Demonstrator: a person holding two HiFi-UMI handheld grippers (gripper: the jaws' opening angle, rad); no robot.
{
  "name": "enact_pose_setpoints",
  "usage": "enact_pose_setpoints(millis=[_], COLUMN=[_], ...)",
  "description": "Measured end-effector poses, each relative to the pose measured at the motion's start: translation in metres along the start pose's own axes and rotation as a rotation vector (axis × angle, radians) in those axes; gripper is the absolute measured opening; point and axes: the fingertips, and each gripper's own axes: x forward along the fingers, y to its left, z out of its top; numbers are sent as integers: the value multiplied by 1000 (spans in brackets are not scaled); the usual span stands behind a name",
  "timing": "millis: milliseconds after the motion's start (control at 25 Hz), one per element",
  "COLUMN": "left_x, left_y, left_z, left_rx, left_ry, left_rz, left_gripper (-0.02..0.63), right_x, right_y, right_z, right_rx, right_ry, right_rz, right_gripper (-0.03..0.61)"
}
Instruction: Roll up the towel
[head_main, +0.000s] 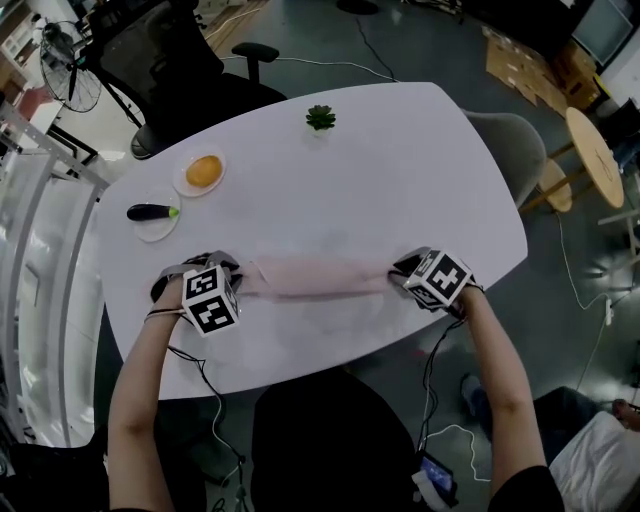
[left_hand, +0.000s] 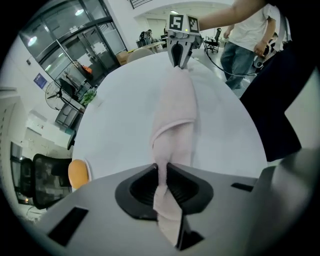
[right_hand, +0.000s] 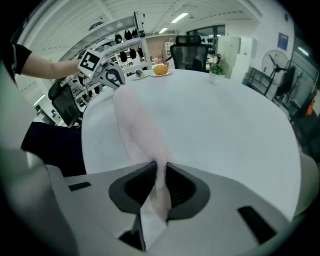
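Observation:
A pale pink towel (head_main: 315, 277) lies stretched in a narrow folded band across the near part of the white table (head_main: 400, 170). My left gripper (head_main: 238, 283) is shut on the towel's left end; in the left gripper view the cloth (left_hand: 172, 112) runs from between the jaws toward the far gripper (left_hand: 180, 55). My right gripper (head_main: 397, 280) is shut on the towel's right end, and in the right gripper view the pink cloth (right_hand: 137, 125) passes between the jaws and reaches to the other gripper (right_hand: 107, 75).
A plate with an orange (head_main: 203, 171) and a plate with an eggplant (head_main: 152, 213) sit at the table's far left. A small green plant (head_main: 320, 117) stands at the far edge. Chairs surround the table; a black office chair (head_main: 170, 60) is behind it.

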Motion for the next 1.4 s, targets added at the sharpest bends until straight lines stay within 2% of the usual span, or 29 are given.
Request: enact_pose_setpoints(millis=[120,200,240,320,360,440,480,600,720,840,880,1000,1080,1120,1160,1280,1400], left_x=[10,11,9,-2,-10,-28,-39,-73,-105,-128,-134,-145,-153,-157,-161,-170,-172], left_y=[11,15,17,23,27,32,33,33,22,4,-3,-22,-36,-43,-49,-64,-76], left_z=[0,1,1,2,3,6,10,25,45,66,72,90,103,109,114,129,135], left_rx=[0,-24,-52,-153,-223,-377,-453,-640,-739,-794,-807,-823,-827,-834,-839,-836,-841], left_ry=[7,-7,-23,-77,-116,-211,-265,-441,-590,-696,-721,-781,-827,-852,-878,-949,-981], left_rz=[41,57,66,97,113,132,140,170,193,210,221,250,259,262,262,260,258], left_gripper=[67,71,80,124,167,288,318,324,321,277,255,188,137,111,85,62,33], right_x=[8,7,3,-14,-26,-50,-62,-102,-135,-158,-162,-169,-172,-173,-175,-177,-174], right_y=[-13,-13,-15,-20,-23,-19,-15,1,21,42,49,69,86,94,103,126,145], right_z=[4,3,4,9,13,22,26,34,36,32,30,24,21,19,18,16,15], right_rx=[14,28,38,73,103,192,241,377,504,586,599,607,587,566,539,480,419], right_ry=[9,2,-16,-97,-159,-299,-373,-605,-797,-923,-950,-984,-989,-997,-1012,-1047,-1022], right_rz=[-53,-76,-99,-159,-180,-180,-169,-150,-119,-126,-143,-191,-218,-228,-234,-245,-286], right_gripper=[104,115,148,215,250,374,409,408,338,262,246,137,32,7,6,6,6])
